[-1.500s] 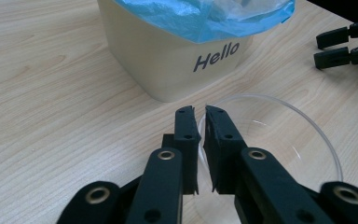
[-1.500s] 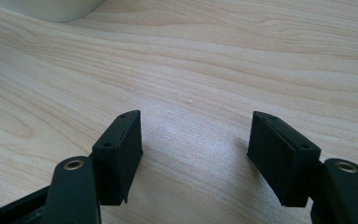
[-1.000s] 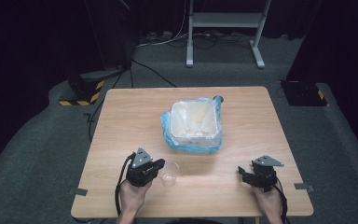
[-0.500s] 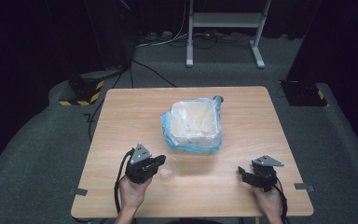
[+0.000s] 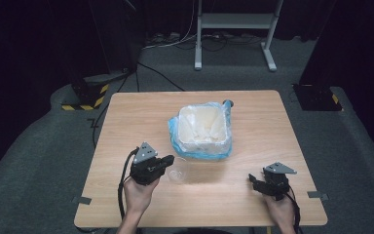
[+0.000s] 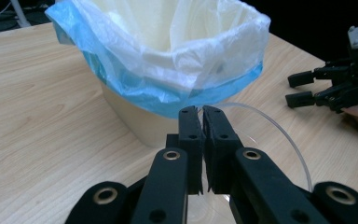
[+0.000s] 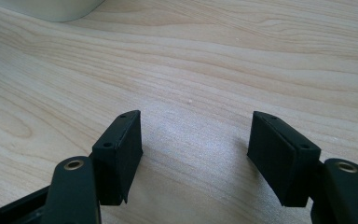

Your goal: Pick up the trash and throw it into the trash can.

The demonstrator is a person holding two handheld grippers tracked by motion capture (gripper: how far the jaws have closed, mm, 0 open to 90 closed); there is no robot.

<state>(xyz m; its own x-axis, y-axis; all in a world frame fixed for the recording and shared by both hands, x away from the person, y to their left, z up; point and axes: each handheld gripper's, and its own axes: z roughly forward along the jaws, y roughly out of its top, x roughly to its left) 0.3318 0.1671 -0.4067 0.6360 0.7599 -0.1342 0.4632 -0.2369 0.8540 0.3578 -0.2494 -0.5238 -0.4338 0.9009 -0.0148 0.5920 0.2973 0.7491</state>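
Left gripper [image 6: 200,140]: jaws pressed together on the rim of a clear plastic cup [image 5: 177,174], just in front of the lined bin [image 5: 202,130]. Cup likely light, thin, easily crushed; rim grip suits. Right gripper [image 7: 193,154]: jaws spread, empty, right of the bin.

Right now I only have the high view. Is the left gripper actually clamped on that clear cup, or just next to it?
Observer: Clamped. In the left gripper view the left gripper has its jaws pressed together over the rim of the clear cup.
Operator: What is ahead of it?
Observer: The bin, lined with white and blue bags, stands just beyond the cup.
Operator: And the right gripper?
Observer: In its own view the right gripper is open, with bare table between the jaws.
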